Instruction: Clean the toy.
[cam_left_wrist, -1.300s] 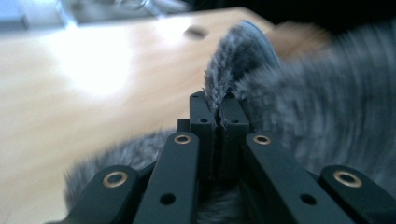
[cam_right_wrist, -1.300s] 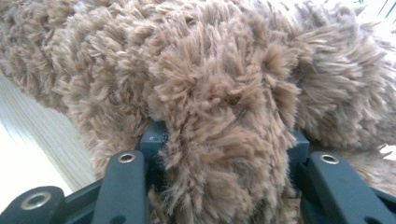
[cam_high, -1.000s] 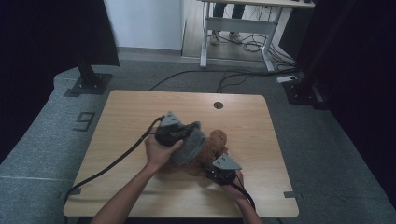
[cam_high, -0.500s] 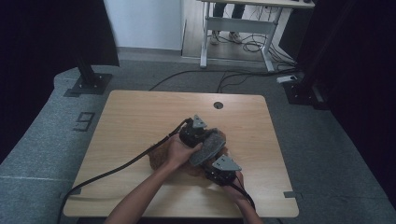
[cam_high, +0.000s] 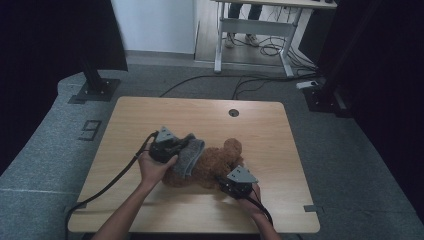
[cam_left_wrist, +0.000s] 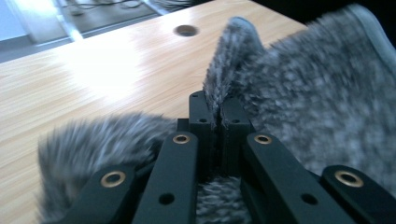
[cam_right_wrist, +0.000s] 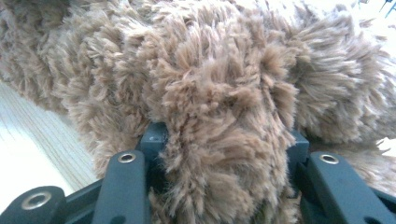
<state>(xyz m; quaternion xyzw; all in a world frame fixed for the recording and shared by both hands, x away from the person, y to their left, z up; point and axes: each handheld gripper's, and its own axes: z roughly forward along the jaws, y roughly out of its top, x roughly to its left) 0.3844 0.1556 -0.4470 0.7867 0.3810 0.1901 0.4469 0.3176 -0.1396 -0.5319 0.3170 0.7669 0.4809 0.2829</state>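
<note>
High view had the worktop bare around a brown teddy bear lying near its front middle. The left hand-held gripper, clamped on a fuzzy grey cloth, had swung it right and back again, probably draping the bear. The right hand-held gripper pinched a tuft of shaggy fur, pinning the bear.

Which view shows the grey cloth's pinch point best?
Left gripper view: the left gripper is shut on a fold of the grey cloth, close up. High view shows it small, draped over the teddy bear. In the right gripper view, brown fur.
</note>
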